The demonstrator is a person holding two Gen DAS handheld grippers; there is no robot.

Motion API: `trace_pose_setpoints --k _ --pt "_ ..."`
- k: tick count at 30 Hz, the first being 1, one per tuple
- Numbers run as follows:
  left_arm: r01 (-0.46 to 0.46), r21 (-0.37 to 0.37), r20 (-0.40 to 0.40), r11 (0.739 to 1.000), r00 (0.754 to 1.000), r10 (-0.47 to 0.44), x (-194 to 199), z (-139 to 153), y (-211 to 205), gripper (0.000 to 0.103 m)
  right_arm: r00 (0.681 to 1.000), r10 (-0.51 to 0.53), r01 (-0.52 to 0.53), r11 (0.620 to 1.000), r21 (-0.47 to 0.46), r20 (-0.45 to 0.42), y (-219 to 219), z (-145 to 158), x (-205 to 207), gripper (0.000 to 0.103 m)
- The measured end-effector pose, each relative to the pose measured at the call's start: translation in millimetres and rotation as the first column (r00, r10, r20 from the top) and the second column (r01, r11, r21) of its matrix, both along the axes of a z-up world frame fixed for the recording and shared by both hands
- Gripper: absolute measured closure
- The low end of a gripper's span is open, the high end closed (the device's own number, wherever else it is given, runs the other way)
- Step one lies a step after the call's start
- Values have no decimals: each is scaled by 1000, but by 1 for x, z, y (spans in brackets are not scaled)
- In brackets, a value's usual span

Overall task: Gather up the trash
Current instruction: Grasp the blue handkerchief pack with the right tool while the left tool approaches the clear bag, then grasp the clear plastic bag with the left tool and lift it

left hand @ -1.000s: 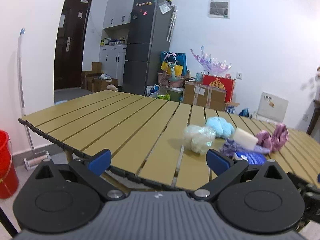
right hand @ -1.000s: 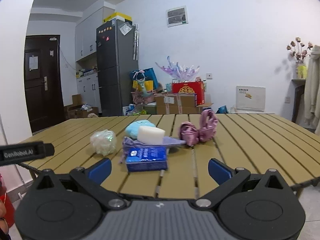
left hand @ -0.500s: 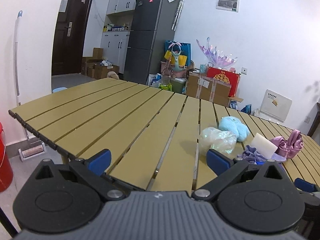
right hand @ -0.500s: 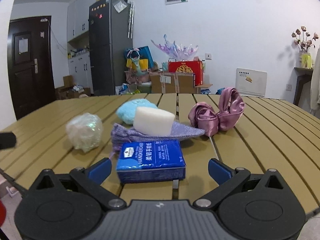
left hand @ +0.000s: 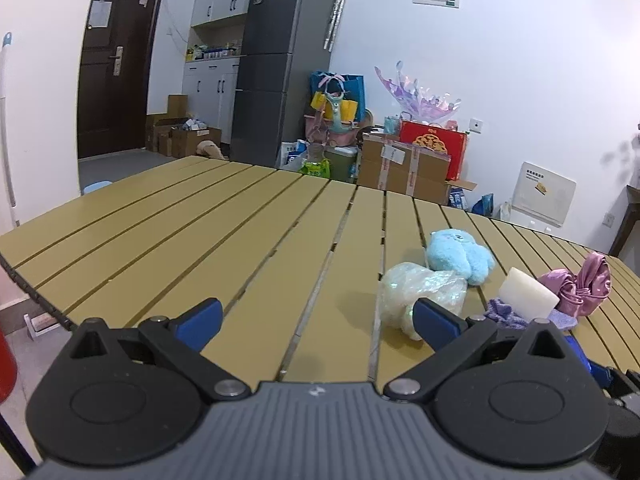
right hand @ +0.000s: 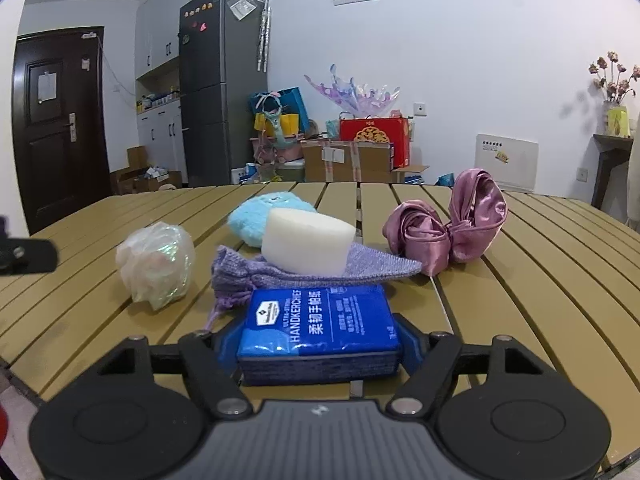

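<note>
A blue tissue pack lies at the near edge of the slatted table. My right gripper is shut on its two sides. A crumpled clear plastic wrapper lies to its left and also shows in the left wrist view. My left gripper is open and empty over the table's front edge, its right fingertip just in front of the wrapper.
A white sponge sits on a purple knit pouch. A light blue plush and a pink satin bow lie behind. A red bucket stands on the floor at left. Boxes and a fridge are beyond the table.
My right gripper has moved forward to the tissue pack and shut on it. My left gripper has moved forward and right, closer to the plastic wrapper.
</note>
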State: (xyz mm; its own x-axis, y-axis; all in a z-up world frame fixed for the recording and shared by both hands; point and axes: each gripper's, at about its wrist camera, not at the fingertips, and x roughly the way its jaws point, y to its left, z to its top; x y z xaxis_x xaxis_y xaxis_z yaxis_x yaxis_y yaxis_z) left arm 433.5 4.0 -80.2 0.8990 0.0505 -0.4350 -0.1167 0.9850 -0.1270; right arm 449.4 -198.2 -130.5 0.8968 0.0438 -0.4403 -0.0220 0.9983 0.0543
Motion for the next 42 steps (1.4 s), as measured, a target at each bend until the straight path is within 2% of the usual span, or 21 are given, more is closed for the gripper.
trace_pose_setpoints --k 15,20,23,30,32,33,35,36,42 --pt "43 15 -1 999 999 -43 44 7 -41 0 993 -101 97 993 71 62 -58 15 -3 30" --pt "49 44 -50 998 998 -47 65 0 -54 0 988 -138 131 988 84 73 -75 16 2 30" --pt "45 10 -89 999 995 -44 75 -7 -56 0 985 -156 150 985 83 78 -82 16 6 30" --pt "31 -34 -117 999 993 -34 87 -26 -57 0 986 -152 147 986 76 65 -87 12 16 30" --pt "25 -45 -110 999 994 -29 87 -27 -57 6 987 -148 143 987 73 60 -86 10 18 30" --pt "25 -47 -93 999 995 -30 85 -26 -56 12 988 -143 139 988 71 59 -85 9 18 30" --pt "38 -36 -87 999 995 -41 84 -27 -58 31 989 -135 130 989 69 60 -83 7 18 30" --pt "50 -34 -91 998 994 -52 85 -28 -59 50 990 -129 125 990 69 61 -82 7 18 30" --pt "44 -14 -46 999 998 -44 77 -25 -65 57 992 -101 97 994 56 77 -77 11 14 30"
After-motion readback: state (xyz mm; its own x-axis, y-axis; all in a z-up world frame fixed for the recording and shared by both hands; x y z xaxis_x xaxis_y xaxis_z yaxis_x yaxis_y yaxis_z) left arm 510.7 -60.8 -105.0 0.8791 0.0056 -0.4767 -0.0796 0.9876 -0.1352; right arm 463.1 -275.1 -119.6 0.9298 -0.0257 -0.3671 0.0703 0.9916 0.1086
